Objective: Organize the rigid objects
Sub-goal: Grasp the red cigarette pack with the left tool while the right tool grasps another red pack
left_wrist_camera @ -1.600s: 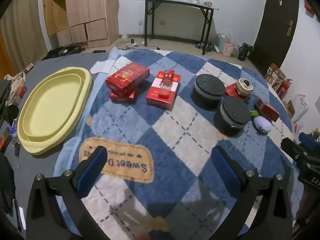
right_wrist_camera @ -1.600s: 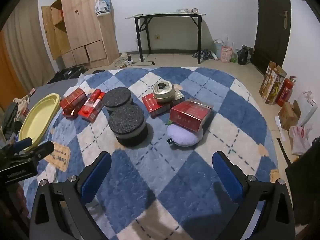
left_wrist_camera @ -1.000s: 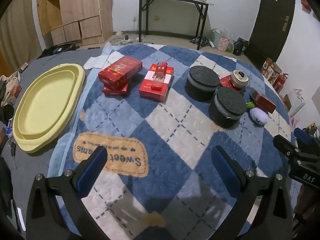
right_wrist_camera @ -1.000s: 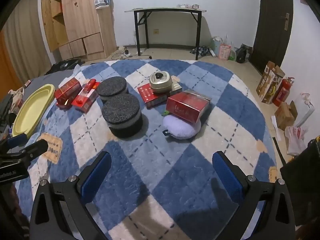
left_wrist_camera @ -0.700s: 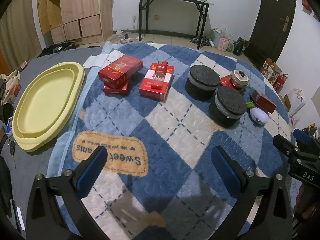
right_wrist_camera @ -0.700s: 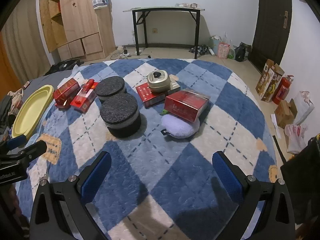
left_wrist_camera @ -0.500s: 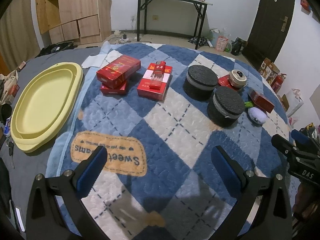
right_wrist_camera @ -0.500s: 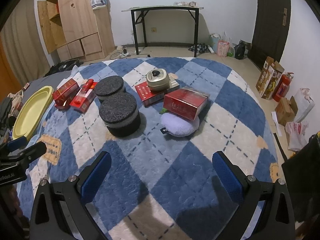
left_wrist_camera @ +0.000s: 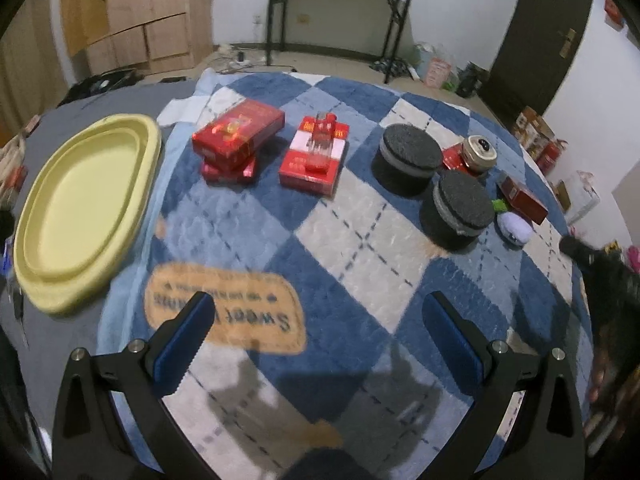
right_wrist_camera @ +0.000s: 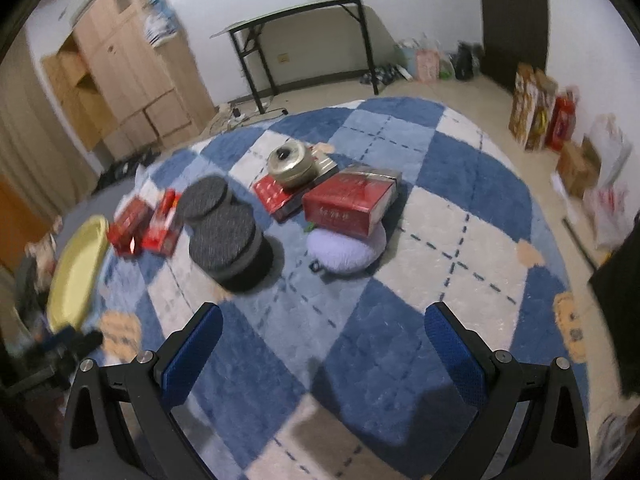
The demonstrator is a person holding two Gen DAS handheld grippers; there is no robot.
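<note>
On the blue checked rug lie two stacked red boxes, a red box with a small bottle on it, two black round containers, a gold round tin on a red box, and a red box leaning on a lilac pouch. A yellow oval tray lies at the left. My left gripper is open and empty above the rug's near part. My right gripper is open and empty, short of the pouch and red box.
A black folding table and a wooden cabinet stand at the far wall. Bags, cartons and a fire extinguisher line the floor at the right. The other gripper shows at the right edge of the left wrist view.
The right wrist view has tilted and swung, blurring the scene; the objects now sit further left in it. The left gripper has drifted slightly. Both stay open and empty.
</note>
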